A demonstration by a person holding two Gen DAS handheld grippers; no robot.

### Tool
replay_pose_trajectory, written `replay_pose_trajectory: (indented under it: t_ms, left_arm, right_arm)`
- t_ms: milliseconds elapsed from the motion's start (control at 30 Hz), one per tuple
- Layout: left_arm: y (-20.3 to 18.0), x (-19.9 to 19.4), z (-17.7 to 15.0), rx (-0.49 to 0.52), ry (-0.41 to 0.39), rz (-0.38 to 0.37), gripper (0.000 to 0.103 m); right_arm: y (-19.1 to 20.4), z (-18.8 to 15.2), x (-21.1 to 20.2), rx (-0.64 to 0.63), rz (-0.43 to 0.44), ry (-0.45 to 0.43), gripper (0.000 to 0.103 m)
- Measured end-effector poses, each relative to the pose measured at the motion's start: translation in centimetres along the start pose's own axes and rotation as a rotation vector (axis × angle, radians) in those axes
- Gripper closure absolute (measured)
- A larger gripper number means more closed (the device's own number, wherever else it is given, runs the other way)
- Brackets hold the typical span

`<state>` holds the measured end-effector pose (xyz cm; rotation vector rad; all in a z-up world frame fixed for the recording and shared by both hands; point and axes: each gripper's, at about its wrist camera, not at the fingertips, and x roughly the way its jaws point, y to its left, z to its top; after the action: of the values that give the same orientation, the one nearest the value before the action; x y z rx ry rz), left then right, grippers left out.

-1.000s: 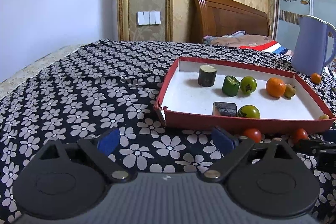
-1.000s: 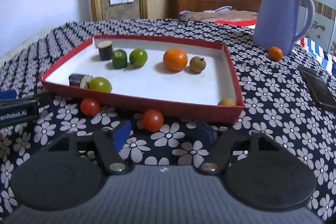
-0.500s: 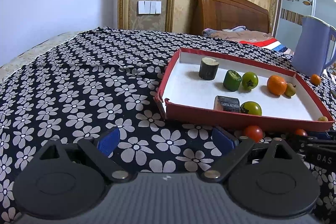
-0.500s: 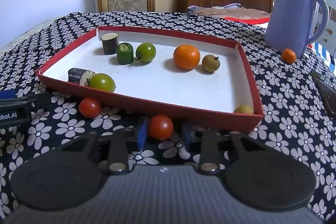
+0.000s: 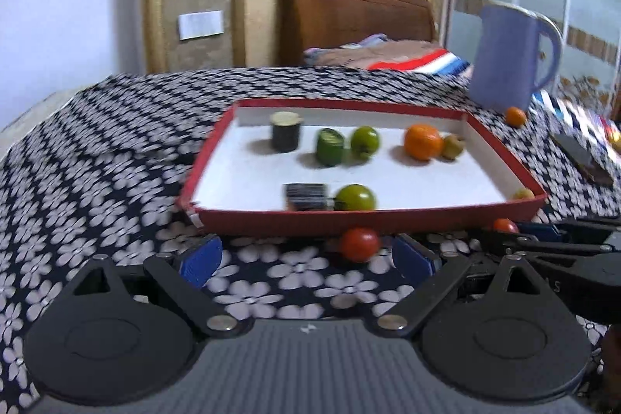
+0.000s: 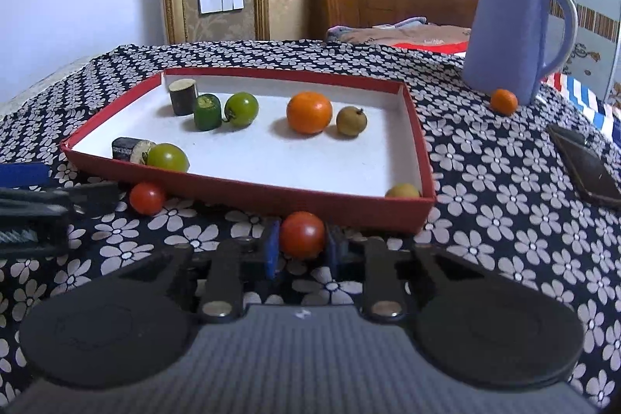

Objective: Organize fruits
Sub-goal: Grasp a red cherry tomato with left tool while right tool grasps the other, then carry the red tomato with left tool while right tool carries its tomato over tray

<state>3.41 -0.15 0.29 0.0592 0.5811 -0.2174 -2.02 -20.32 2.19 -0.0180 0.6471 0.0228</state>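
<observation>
A flowered black-and-white cloth [image 6: 485,189] covers the table. On it lies the red tray [image 6: 248,194], white inside, which serves here as the landmark.

Beyond the tray's far right corner stands a blue pitcher [image 6: 508,30], with a small orange fruit [image 6: 503,101] touching its foot. To the right of the tray, well apart, lies a dark phone [image 6: 584,161].

Inside the tray, the largest piece is an orange [image 6: 309,112] near the middle of the far half, with a brownish small fruit [image 6: 351,120] just beside it on the right. Left of these come a green tomato [image 6: 241,108], a green cut cylinder [image 6: 207,111] touching it, and a dark cut cylinder [image 6: 182,96] nearest the far left corner. At the near left wall lie a dark block on its side [image 6: 126,148] and a second green tomato [image 6: 167,157] against it. A yellowish small fruit [image 6: 403,190] sits in the near right corner.

Outside, just before the tray's near wall, the right gripper [image 6: 300,245] is clamped on a red tomato [image 6: 302,234], both blue pads pressing its sides. Another red tomato [image 6: 146,197] rests on the cloth near the tray's near left corner; the left gripper [image 5: 306,257] holds its jaws wide apart around nothing, with that tomato just ahead of them.
</observation>
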Motion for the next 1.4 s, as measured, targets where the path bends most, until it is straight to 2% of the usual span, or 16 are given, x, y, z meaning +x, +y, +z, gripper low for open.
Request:
replay_pose_trajectory:
  t_ms: [300, 333, 400, 467, 733, 800, 833, 900, 967, 1233, 1400]
  left_arm:
    - [-2.2, 2.4, 0.5, 0.039, 0.030, 0.047, 0.008]
    - [-2.4, 2.7, 0.5, 0.049, 0.040, 0.060, 0.011]
    - [-2.7, 3.1, 0.4, 0.063, 0.056, 0.055, 0.034]
    - [-2.8, 3.9, 0.4, 0.058, 0.088, 0.059, 0.043]
    - [-3.2, 4.6, 0.4, 0.055, 0.081, 0.079, 0.044]
    - [-3.2, 4.5, 0.3, 0.043, 0.083, 0.053, 0.056]
    - [-3.2, 4.4, 0.3, 0.048, 0.084, 0.049, 0.058]
    - [-3.6, 4.2, 0.3, 0.062, 0.085, 0.033, 0.071]
    - [-4.0, 4.0, 0.1, 0.069, 0.082, 0.036, 0.076]
    - [-3.6, 3.6, 0.3, 0.039, 0.092, 0.023, 0.078]
    - [-3.3, 2.5, 0.6, 0.042, 0.070, 0.033, 0.078]
  right_arm:
    - [-0.9, -0.4, -0.2, 0.050, 0.028, -0.028, 0.080]
    - [-1.0, -0.5, -0.2, 0.058, 0.028, -0.031, 0.079]
    - [-1.1, -0.5, -0.2, 0.067, 0.034, -0.032, 0.079]
    - [-1.1, -0.5, -0.2, 0.065, 0.032, -0.033, 0.079]
    - [-0.6, -0.6, -0.3, 0.041, 0.032, -0.031, 0.079]
    - [-0.6, -0.6, -0.3, 0.043, 0.033, -0.032, 0.079]
    - [-0.6, -0.6, -0.3, 0.041, 0.032, -0.031, 0.079]
    - [-0.6, -0.6, -0.2, 0.041, 0.031, -0.029, 0.079]
    - [-0.7, -0.6, -0.3, 0.046, 0.029, -0.030, 0.079]
    - [-0.7, -0.5, -0.4, 0.050, 0.027, -0.039, 0.079]
    - [-0.4, -0.4, -1.1, 0.038, 0.024, -0.054, 0.079]
